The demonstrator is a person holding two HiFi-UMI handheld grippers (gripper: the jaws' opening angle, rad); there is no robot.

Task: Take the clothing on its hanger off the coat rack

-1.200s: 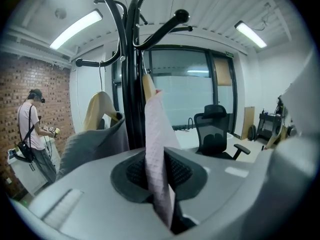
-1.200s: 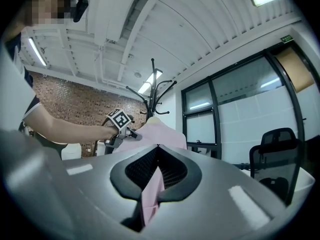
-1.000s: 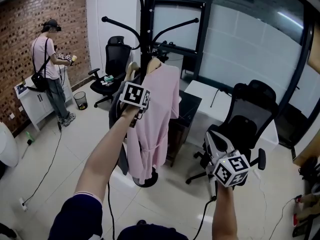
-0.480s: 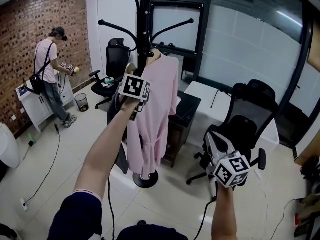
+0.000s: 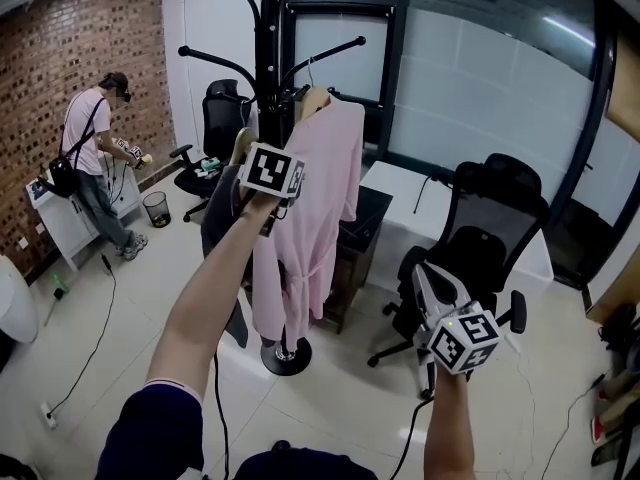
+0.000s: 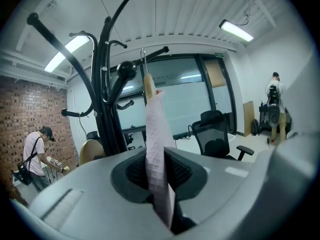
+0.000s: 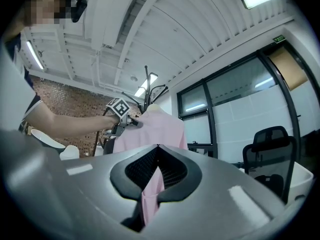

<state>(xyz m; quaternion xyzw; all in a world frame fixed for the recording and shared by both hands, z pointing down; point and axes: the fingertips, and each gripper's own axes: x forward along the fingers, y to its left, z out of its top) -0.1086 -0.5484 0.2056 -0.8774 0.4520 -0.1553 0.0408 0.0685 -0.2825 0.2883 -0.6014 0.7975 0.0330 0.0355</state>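
Head view: a small bin (image 5: 157, 208) stands far left by the brick wall, its contents too small to tell. The pink garment (image 5: 305, 218) hangs on its hanger (image 5: 313, 96) at the black coat rack (image 5: 268, 58). The left tool (image 5: 268, 190) meets the garment's left edge, while the right tool (image 5: 430, 286) is well apart, near right.

Left gripper view: the jaws are narrow, clamped on a fold of pink cloth.

Right gripper view: the jaws are drawn together, with nothing between them.
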